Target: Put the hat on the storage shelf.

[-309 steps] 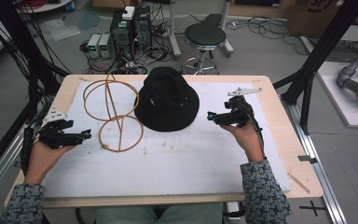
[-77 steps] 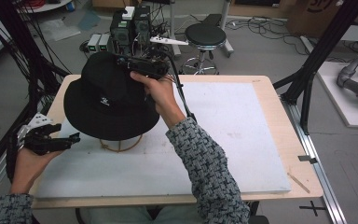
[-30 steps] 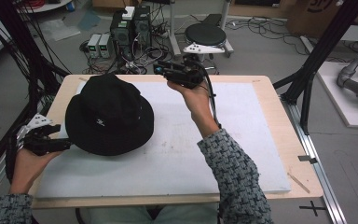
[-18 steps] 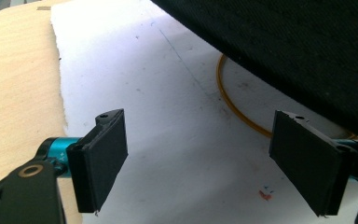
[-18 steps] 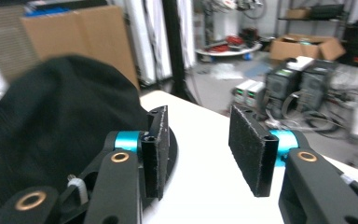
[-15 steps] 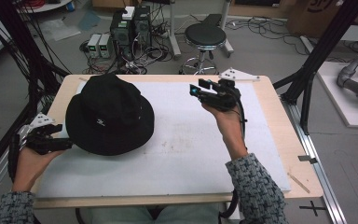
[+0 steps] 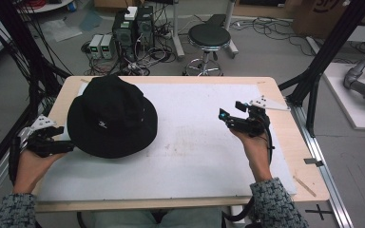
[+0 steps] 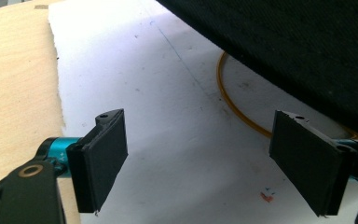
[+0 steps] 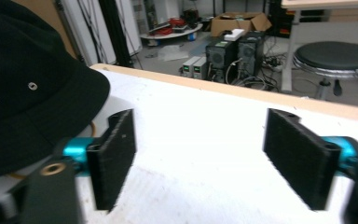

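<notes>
Now the hat [image 7: 111, 116] sits crown-up on the worktop [image 7: 195, 137], brim flat, just beside the left claw [image 7: 59, 146], whose jaws gape wide with nothing between them. Under the brim a yellow ring [image 8: 235, 100] peeks out. Well apart, the right claw [image 7: 228, 118] hovers wide and empty, pointing toward the hat.

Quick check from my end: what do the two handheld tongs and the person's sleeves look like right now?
Both tongs are black-bodied. The left tongs and right tongs each carry a grey three-cornered plate on top. Their jaws are flat black rectangular pads on teal-blue metal stubs, with a brass-ringed hole in the left gripper view. A black cable trails from the right one. Both sleeves are speckled dark-and-light knit.
</notes>
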Available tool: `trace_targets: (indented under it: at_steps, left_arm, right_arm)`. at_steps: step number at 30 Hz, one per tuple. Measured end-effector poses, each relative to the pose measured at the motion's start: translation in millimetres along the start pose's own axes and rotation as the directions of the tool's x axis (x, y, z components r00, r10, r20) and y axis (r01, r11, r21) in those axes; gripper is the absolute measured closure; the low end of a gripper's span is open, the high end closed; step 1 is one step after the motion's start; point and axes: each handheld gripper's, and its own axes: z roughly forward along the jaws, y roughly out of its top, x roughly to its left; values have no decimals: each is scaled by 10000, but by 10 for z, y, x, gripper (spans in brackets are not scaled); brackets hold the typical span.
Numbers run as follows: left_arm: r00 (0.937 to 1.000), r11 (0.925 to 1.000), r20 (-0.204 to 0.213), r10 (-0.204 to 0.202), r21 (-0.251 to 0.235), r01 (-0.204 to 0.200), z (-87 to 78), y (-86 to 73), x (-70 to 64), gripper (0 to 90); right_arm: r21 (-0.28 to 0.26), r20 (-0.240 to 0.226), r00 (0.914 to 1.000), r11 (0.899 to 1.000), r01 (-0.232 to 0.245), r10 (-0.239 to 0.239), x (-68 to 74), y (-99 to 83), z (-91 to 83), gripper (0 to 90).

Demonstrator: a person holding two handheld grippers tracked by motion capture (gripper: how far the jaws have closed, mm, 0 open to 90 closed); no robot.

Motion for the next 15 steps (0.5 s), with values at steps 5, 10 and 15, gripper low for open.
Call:
trace_targets:
  at_steps: [5, 10, 15]
  left_arm:
    - [10000, 10000, 44, 25, 19, -26, -11, -28, -10, 193]
    - [9999, 10000, 84, 79, 41, -79, -31, -54, -22, 193]
    - [9998, 9999, 118, 142, 13, -142, -55, -60, -26, 192]
  right_arm:
    - [1135, 360, 9987, 9927, -407, 369, -64, -136, -53, 121]
    - [781, 705, 9967, 9959, -452, 397, -119, -329, -161, 120]
    - [748, 1071, 9931, 9957, -551, 469, -233, -467, -217, 114]
